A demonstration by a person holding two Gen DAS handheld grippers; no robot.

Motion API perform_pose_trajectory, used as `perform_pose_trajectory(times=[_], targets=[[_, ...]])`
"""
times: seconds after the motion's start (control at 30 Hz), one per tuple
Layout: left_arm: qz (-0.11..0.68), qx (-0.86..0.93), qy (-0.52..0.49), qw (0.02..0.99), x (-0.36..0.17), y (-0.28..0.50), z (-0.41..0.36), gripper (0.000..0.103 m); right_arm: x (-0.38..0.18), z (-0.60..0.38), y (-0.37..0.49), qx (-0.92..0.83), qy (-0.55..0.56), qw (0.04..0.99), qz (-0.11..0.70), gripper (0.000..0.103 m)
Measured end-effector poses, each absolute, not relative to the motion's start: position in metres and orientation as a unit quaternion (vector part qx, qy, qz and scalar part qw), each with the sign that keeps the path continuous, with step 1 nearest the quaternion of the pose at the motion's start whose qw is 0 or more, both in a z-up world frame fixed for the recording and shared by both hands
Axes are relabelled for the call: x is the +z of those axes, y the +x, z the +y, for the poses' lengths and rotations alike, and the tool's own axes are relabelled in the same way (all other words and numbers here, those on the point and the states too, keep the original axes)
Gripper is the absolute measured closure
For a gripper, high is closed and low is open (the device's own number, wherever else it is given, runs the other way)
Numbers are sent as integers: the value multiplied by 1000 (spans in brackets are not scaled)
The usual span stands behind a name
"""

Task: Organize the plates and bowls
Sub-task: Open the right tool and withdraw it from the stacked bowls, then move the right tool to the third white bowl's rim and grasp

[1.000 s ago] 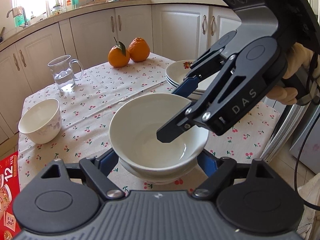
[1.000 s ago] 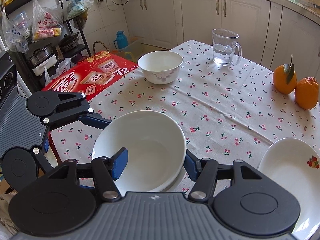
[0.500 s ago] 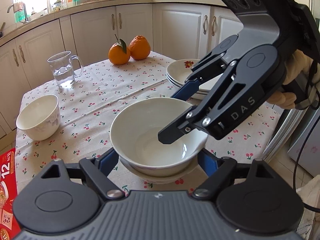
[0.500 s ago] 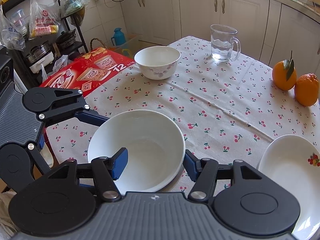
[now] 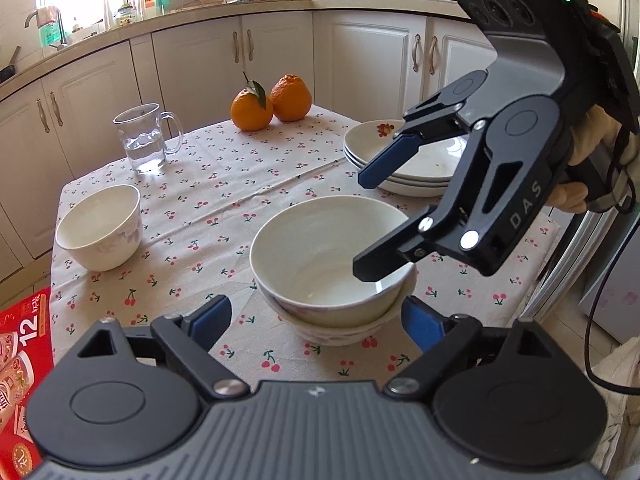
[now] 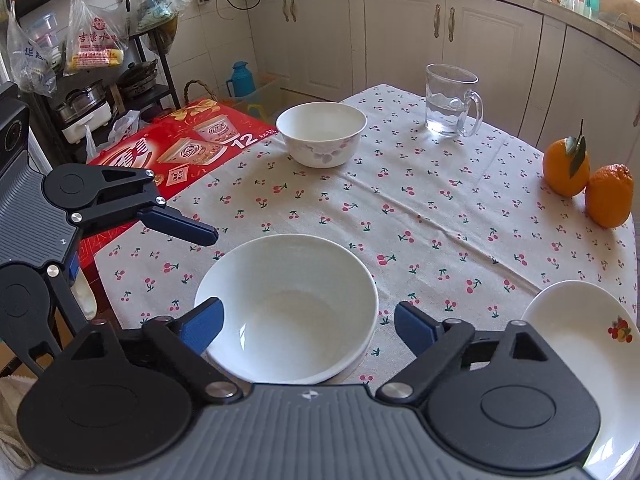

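Note:
Two white bowls sit nested (image 5: 320, 256) on the cherry-print tablecloth, also in the right wrist view (image 6: 288, 304). My left gripper (image 5: 316, 322) is open, its fingers on either side of the stack and a little back from it. My right gripper (image 6: 308, 328) is open too; in the left wrist view (image 5: 366, 222) it hovers above the stack's right rim. A third white bowl (image 5: 100, 226) stands alone at the left, seen far in the right wrist view (image 6: 322, 132). A stack of white plates (image 5: 404, 160) lies at the right (image 6: 580, 344).
A glass mug with water (image 5: 144, 140) and two oranges (image 5: 272, 104) stand at the far side of the table. A red carton (image 6: 180, 148) sits beside the table's left edge. White kitchen cabinets (image 5: 280, 60) lie behind.
Both grippers have drawn back from the nested bowls and lifted a little. The right gripper's finger has risen out of the top bowl. The bowls stay in place.

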State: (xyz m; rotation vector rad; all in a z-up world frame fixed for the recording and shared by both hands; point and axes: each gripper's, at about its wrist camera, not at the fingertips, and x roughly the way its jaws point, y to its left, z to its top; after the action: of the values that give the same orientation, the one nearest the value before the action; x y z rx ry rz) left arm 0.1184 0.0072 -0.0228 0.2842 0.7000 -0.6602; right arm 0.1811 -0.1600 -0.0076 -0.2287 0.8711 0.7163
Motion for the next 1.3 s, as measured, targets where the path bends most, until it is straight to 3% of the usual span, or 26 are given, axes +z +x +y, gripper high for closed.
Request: perform_pose_trajectory(times=[0.53,0.97,1.3], targets=[[310,-268,127,903,-12,118,51,11,6,-154,179,334,-129,846,394,1],[298,-173,68,936,-23,206,112,7,26,-104,253,362,-142,838,383,0],[303,-161,75,936,-46,257,110,6,16,-65,325,381,-151,823,392,0]])
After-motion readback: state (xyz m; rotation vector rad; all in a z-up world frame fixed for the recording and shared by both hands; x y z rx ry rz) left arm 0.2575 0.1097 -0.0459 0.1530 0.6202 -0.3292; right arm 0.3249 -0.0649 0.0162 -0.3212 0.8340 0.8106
